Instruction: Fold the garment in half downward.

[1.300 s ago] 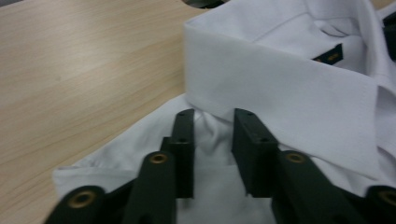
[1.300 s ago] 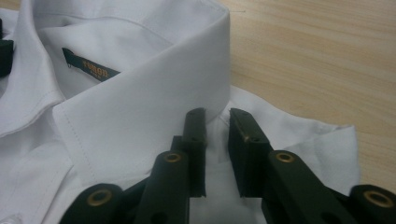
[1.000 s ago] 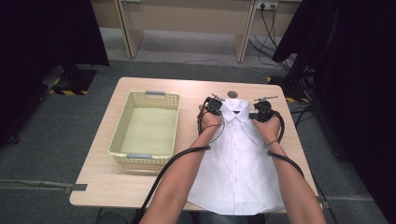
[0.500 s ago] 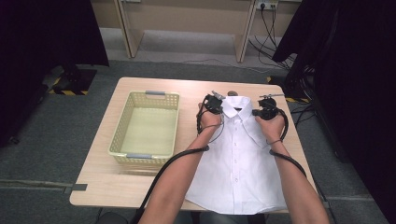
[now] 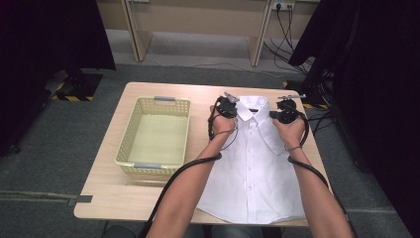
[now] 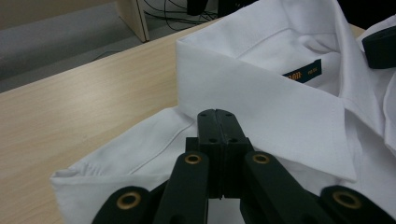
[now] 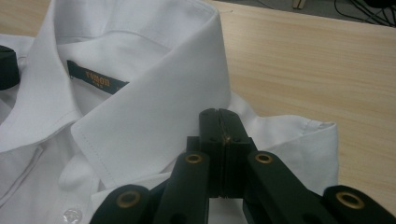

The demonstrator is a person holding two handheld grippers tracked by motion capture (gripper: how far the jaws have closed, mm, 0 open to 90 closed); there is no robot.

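The white shirt (image 5: pixel 252 168) is lying buttoned and face up on the bench (image 5: pixel 124 198), collar toward the far edge. The left gripper (image 5: pixel 227 107) is pinching the shirt's shoulder beside the collar, jaws clenched on the cloth. The right gripper (image 5: pixel 286 113) is gripping the opposite shoulder likewise. A yellow basket (image 5: pixel 130 144) is sitting just beside the shirt.

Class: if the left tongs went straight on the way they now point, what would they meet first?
The left tongs, shut, point at the shirt collar, so they would likely meet that collar first.
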